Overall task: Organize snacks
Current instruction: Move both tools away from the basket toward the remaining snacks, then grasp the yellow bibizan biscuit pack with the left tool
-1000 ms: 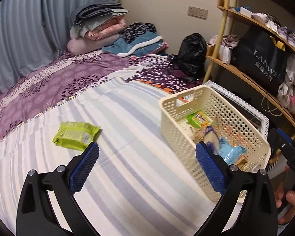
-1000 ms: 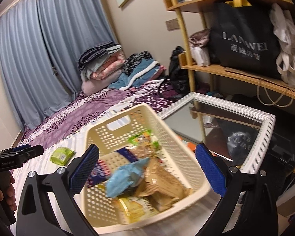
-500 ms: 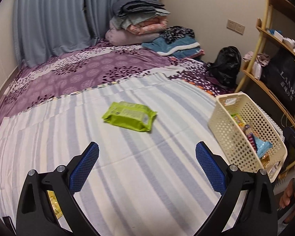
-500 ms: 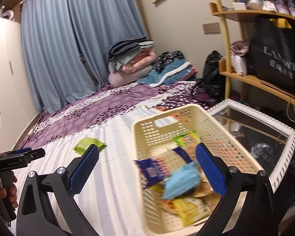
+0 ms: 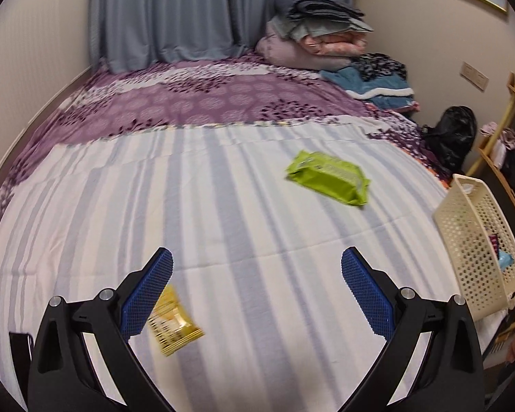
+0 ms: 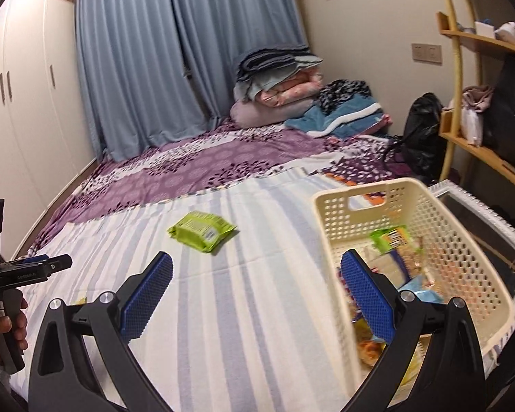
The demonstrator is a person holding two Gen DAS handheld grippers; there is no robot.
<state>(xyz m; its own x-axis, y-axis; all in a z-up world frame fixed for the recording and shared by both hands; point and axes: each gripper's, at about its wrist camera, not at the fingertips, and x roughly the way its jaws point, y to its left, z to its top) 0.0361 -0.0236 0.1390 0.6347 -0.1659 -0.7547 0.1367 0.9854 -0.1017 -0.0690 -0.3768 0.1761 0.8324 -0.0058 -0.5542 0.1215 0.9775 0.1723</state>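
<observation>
Two snack packs lie loose on the striped bed sheet [image 5: 223, 206]: a yellow packet [image 5: 175, 326] close under my left gripper [image 5: 255, 288], and a green pack [image 5: 328, 176] farther out toward the cream basket [image 5: 477, 240], which sits at the bed's right edge with several snacks already inside. I judge both loose packs to be light, soft foil or film pouches with crinkly, slippery skins; they should give under pressure, and whatever is inside may crush. For the yellow packet I would pinch across its short width near the middle, or on a sealed end where the film is flat and stiff. The green pack looks fuller and pillowy, so I would take it across the narrow side, low against the sheet.

My left gripper is spread wide with nothing between its blue pads [image 5: 147, 292]; the left pad overlaps the yellow packet in view, but I cannot tell whether it touches it. My right gripper [image 6: 255, 288] is equally wide and empty, hovering at the basket's near-left wall, with the green pack ahead on the sheet.
</observation>
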